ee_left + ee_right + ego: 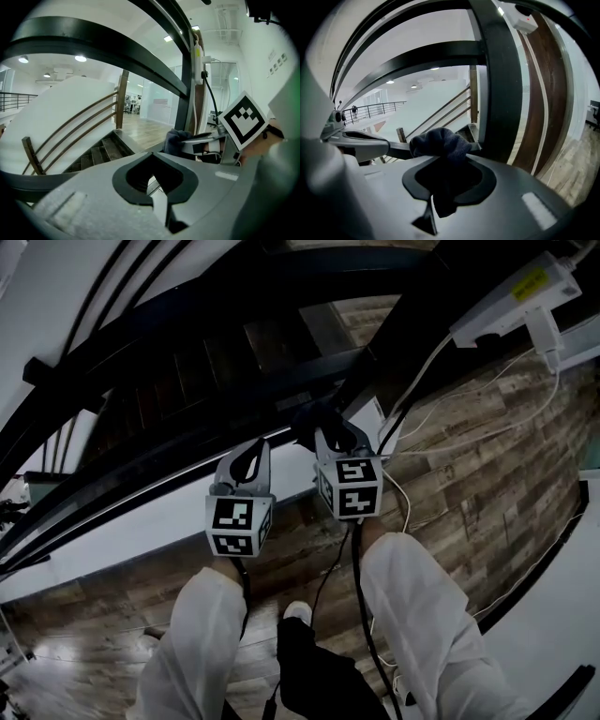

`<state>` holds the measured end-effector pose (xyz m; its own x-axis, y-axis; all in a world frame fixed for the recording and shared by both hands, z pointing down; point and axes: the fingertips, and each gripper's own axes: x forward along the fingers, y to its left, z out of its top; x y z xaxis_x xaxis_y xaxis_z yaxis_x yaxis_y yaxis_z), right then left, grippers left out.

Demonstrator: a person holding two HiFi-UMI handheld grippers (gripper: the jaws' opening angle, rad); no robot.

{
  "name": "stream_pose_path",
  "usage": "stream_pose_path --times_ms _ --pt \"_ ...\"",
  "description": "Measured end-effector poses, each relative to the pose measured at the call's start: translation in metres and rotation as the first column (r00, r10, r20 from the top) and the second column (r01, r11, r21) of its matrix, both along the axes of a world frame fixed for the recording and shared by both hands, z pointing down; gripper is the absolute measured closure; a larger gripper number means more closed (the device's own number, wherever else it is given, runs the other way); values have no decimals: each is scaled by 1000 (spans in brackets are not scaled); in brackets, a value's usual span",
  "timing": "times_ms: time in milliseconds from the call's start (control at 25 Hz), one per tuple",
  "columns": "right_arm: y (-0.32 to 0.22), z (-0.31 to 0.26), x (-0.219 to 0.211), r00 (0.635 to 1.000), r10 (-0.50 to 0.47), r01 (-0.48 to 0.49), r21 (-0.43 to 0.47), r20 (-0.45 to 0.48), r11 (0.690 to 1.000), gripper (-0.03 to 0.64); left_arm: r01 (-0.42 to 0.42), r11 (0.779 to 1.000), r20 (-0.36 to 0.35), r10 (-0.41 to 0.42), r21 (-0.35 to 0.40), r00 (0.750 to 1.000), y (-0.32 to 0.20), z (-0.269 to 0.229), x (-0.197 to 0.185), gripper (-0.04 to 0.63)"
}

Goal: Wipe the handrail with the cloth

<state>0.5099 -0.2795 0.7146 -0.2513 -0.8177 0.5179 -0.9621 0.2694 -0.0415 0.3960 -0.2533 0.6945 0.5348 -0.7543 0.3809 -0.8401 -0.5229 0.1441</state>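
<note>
I judge the wipe is just starting: my right gripper (pixel 440 161) has its jaws clamped on the bunched dark blue cloth (pixel 438 140), close by the curved black metal handrail (pixel 440 50), though I can't tell if they touch. My left gripper (pixel 157 171) has its jaws drawn together on nothing. Next I'd press the cloth to the rail and slide it along; I see no containers.
</note>
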Motion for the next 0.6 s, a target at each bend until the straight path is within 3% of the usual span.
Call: stream_pose_path --times_ms 280,480,600 --pt "-6 9 32 998 64 -63 -56 13 996 549 5 1000 -8 -5 4 1000 -1 -5 3 597" --pt "-8 8 38 998 60 -61 -54 -29 997 549 15 1000 -8 -15 15 1000 3 -12 -5 597" --pt "-8 4 38 994 29 -33 -34 -110 999 549 25 1000 2 -25 7 1000 9 -12 -17 597"
